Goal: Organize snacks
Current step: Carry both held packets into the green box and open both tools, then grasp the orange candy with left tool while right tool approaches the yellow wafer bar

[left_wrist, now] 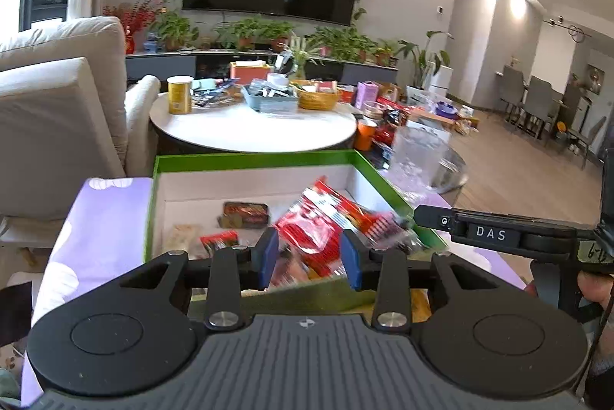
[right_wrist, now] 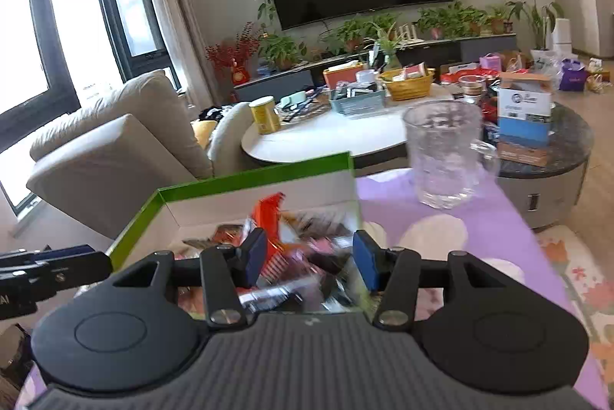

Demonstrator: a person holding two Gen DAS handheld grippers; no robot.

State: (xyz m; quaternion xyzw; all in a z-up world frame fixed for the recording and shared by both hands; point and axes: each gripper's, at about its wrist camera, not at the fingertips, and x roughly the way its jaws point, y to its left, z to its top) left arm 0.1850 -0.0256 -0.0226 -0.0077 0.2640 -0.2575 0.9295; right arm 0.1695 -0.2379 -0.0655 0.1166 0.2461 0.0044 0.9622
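Observation:
A green-rimmed white box (left_wrist: 253,158) sits on a purple cloth (left_wrist: 99,226) and holds several snack packets. My left gripper (left_wrist: 309,256) is over the box's near edge, its blue pads (left_wrist: 268,256) on either side of a red snack packet (left_wrist: 307,229), which is blurred. A dark packet (left_wrist: 245,214) lies at the box's back. My right gripper (right_wrist: 309,256) is open above the box (right_wrist: 253,180), with blurred dark and red packets (right_wrist: 299,256) between and below its pads (right_wrist: 366,262). It also shows from the side in the left wrist view (left_wrist: 491,231).
A clear glass mug (right_wrist: 445,153) stands on the purple cloth right of the box. Beyond are a round white table (left_wrist: 253,126) with a yellow can (left_wrist: 179,94), baskets and clutter, a beige sofa (left_wrist: 57,103) at left, and a dark round table (right_wrist: 548,157).

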